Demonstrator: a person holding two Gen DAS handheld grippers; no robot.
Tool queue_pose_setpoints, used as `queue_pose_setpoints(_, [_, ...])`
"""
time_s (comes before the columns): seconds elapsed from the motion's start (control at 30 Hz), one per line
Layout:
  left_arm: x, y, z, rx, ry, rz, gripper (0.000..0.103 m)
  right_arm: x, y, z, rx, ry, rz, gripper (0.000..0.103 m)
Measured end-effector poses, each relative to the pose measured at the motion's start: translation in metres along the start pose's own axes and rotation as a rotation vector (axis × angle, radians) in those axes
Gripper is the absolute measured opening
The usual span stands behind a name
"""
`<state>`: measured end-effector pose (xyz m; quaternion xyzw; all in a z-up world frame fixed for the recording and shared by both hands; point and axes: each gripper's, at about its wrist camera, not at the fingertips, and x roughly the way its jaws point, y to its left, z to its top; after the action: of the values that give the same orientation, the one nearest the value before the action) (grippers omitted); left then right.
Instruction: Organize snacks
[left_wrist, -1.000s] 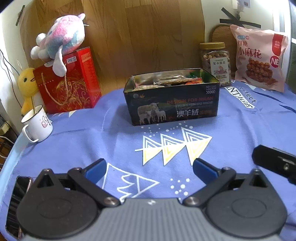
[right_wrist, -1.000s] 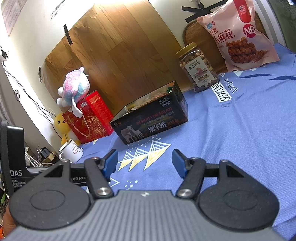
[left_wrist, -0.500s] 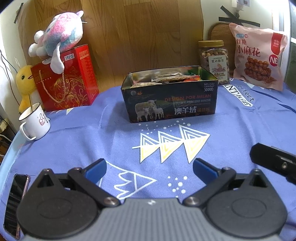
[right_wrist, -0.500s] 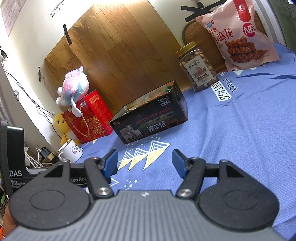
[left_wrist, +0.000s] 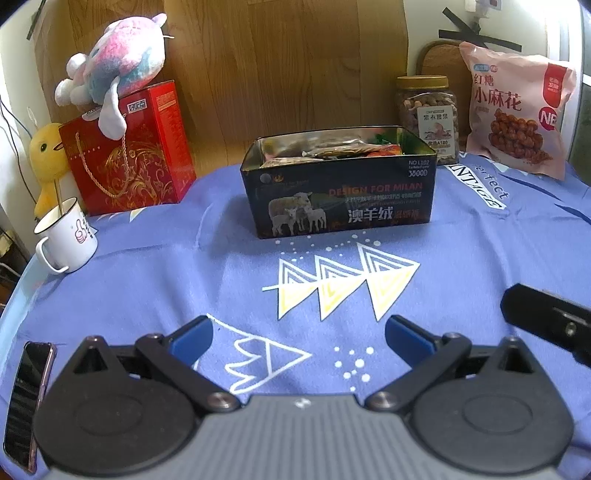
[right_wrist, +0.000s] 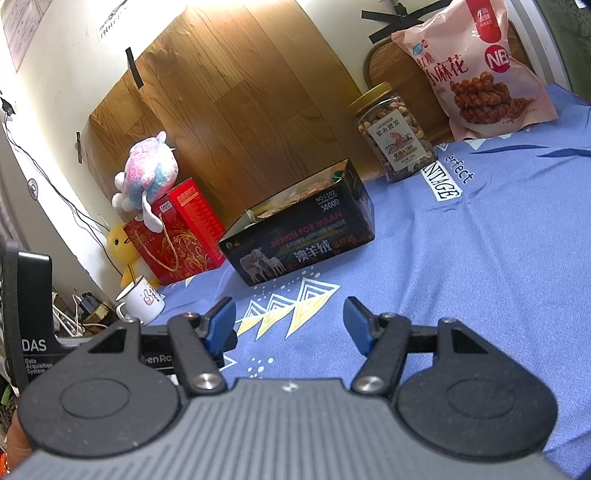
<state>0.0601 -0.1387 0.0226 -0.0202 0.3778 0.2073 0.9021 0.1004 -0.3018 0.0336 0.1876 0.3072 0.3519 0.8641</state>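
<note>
The tin box (left_wrist: 343, 192) stood on the tablecloth (left_wrist: 147, 280) at the middle, with snack packets (left_wrist: 332, 149) inside it. Behind it to the right stood the nut jar (left_wrist: 428, 114), and right of that the twisted-dough snack bag (left_wrist: 517, 110) leaned upright. Left of the box stood the gift box (left_wrist: 129, 151), a plush toy (left_wrist: 114, 70) lying on top. The mug (left_wrist: 68, 236) stood before it, the duck toy (left_wrist: 46, 158) behind the mug. A phone (left_wrist: 27, 402) lay at the near left edge.
</note>
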Motion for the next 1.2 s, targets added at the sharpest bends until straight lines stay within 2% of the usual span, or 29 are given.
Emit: queue_pose_setpoints(1.2, [0.004,0.0032,-0.0006,-0.018,0.015,-0.005,0.103,0.0033,0.0022,-0.0019,-0.004,0.007,-0.003,0.067])
